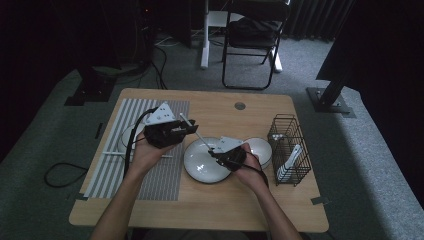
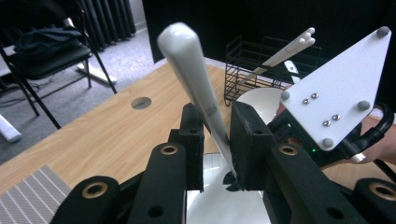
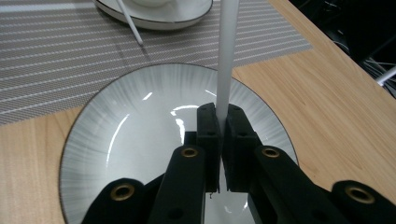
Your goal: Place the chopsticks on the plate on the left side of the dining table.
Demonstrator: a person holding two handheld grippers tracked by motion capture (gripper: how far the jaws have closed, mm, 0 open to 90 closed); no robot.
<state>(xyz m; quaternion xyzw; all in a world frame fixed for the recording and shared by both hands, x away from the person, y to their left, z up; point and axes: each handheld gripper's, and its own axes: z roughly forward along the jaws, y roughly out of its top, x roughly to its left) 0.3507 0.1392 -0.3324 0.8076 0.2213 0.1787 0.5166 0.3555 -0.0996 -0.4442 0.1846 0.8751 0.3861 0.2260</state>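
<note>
While the right claw (image 3: 218, 122) was clenched on the near end of a white chopstick (image 1: 192, 131) above the plate (image 1: 197, 167), the stick's long axis ran up-left toward the striped mat (image 1: 165, 182), its far end between the left claw's (image 2: 218, 135) loosened jaws.

white chopstick (image 3: 225, 56) | white plate (image 3: 116, 140) | grey-striped mat (image 3: 56, 60) | black basket (image 1: 289, 142)

On the tabletop (image 1: 210, 210), a placemat (image 1: 165, 175) lies at the left with a plate and cup (image 1: 127, 137) on its far part. A plate (image 1: 200, 167) sits mid-table, a bowl (image 1: 261, 149) just right of it, and a wire basket (image 1: 290, 147) holding utensils farther right.
</note>
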